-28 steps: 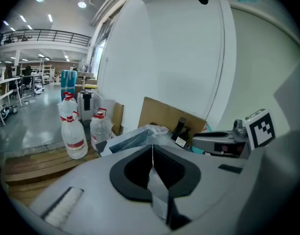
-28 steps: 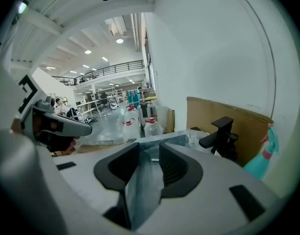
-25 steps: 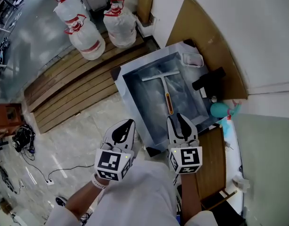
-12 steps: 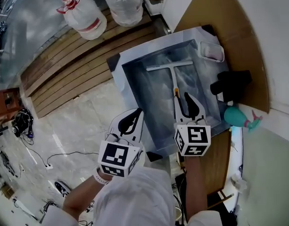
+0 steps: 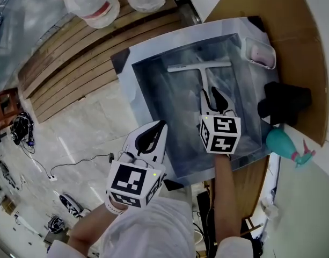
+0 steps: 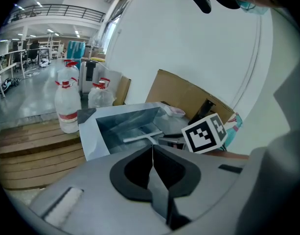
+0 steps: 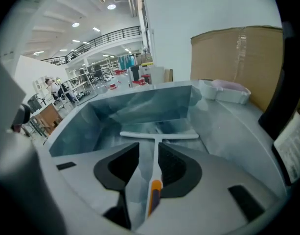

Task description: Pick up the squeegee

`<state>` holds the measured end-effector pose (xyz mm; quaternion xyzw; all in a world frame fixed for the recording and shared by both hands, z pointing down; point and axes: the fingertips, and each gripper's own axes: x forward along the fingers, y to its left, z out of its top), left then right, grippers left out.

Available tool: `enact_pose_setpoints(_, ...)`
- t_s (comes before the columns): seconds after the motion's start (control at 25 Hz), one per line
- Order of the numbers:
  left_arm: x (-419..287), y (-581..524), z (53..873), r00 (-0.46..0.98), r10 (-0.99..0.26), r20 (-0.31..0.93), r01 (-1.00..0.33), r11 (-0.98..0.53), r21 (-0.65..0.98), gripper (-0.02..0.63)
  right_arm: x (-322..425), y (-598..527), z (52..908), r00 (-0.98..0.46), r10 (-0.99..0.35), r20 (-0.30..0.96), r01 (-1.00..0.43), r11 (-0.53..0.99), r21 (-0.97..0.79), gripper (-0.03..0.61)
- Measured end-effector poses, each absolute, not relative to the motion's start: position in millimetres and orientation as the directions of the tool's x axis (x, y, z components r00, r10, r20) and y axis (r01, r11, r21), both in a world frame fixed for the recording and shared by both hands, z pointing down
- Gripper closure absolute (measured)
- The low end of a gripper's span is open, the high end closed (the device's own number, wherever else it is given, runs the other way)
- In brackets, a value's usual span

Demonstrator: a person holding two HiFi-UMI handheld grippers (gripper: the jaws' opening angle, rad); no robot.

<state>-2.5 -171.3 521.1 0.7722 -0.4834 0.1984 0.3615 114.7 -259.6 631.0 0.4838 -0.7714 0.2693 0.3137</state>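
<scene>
The squeegee (image 5: pixel 199 67) lies flat in the steel sink (image 5: pixel 153 90), its white T-head at the far end and its handle running back toward me. My right gripper (image 5: pixel 211 94) is down in the sink, open, with its jaws on either side of the handle. In the right gripper view the squeegee (image 7: pixel 158 135) shows its orange-banded handle lying in the gap of the right gripper (image 7: pixel 149 150), and neither jaw presses on it. My left gripper (image 5: pixel 160 125) is shut and holds nothing, off the sink's near-left corner. From the left gripper (image 6: pixel 152 148) the squeegee (image 6: pixel 140 137) is visible ahead.
A white soap dish (image 5: pixel 259 53) sits on the sink's far right rim. A black object (image 5: pixel 285 101) and a teal spray bottle (image 5: pixel 285 142) stand to the right. Water jugs (image 5: pixel 94 4) rest on a wooden pallet (image 5: pixel 67 58) at left. Cardboard (image 5: pixel 282 9) lines the wall.
My right gripper has moved forward and down into the sink until its open jaws straddle the squeegee handle. The left gripper has stayed shut near the sink's corner.
</scene>
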Motion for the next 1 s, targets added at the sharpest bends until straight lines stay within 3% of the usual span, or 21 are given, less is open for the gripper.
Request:
enact_pose_setpoints(0.44,-6,-174,549,0.444,-0.575,0.687,-0.895,-0.258,0.363,0.603,117,-278,693,-0.285,-0.503,0.816,-0.921,0.378,-0.088,0.482)
enact_pose_setpoints(1.0,-11,-172,547,0.441,-0.58,0.685,-0.897,-0.267,0.352,0.603,121,-284,707,-0.218,-0.45,0.866,-0.934,0.354,-0.051,0.512)
